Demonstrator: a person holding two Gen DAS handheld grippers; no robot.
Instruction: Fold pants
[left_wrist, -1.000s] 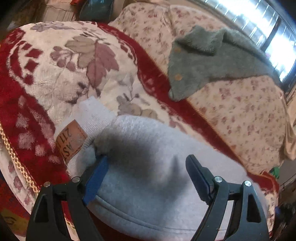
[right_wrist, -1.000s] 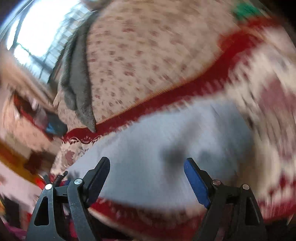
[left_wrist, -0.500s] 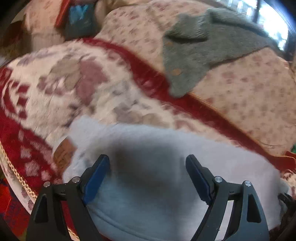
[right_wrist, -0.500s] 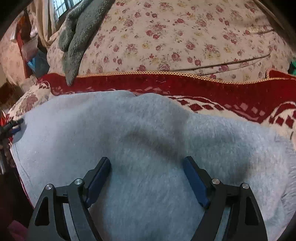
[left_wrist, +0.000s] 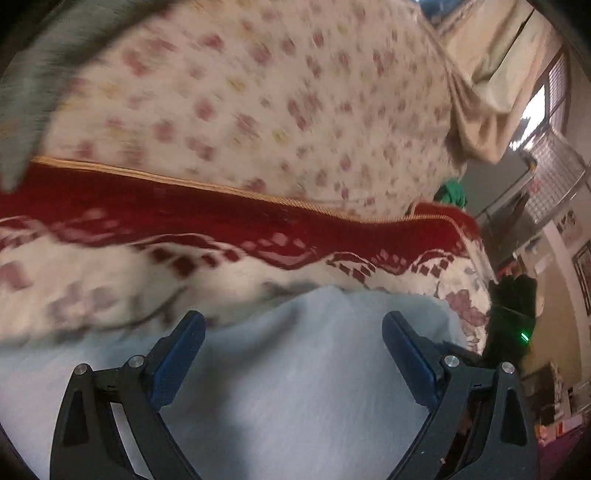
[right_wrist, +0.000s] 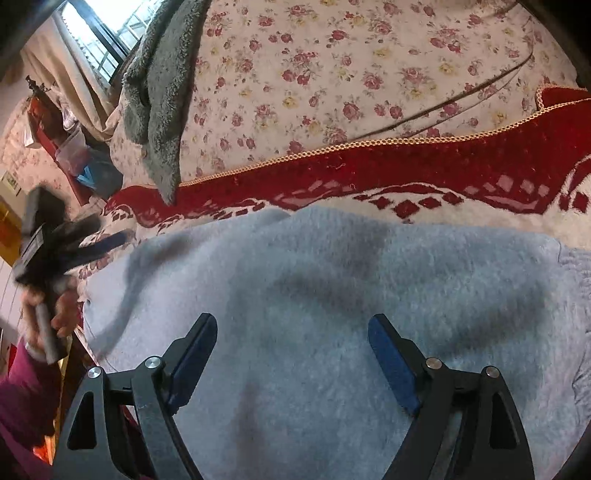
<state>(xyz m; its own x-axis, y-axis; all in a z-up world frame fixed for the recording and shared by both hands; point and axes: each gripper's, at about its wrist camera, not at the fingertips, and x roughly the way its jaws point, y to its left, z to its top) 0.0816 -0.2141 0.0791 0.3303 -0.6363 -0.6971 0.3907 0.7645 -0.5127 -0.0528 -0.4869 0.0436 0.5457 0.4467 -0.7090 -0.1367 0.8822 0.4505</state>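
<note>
Jaws opening above unlabelled pants (right_wrist: 332, 295)

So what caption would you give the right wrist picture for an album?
Right gripper, jaws opening, poised over light grey fleece pants spread on a red-and-cream blanket, floral bedspread beyond.

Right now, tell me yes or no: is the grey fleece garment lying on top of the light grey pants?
No: the grey fleece garment lies on the floral bedspread, apart from the light grey pants.
</note>
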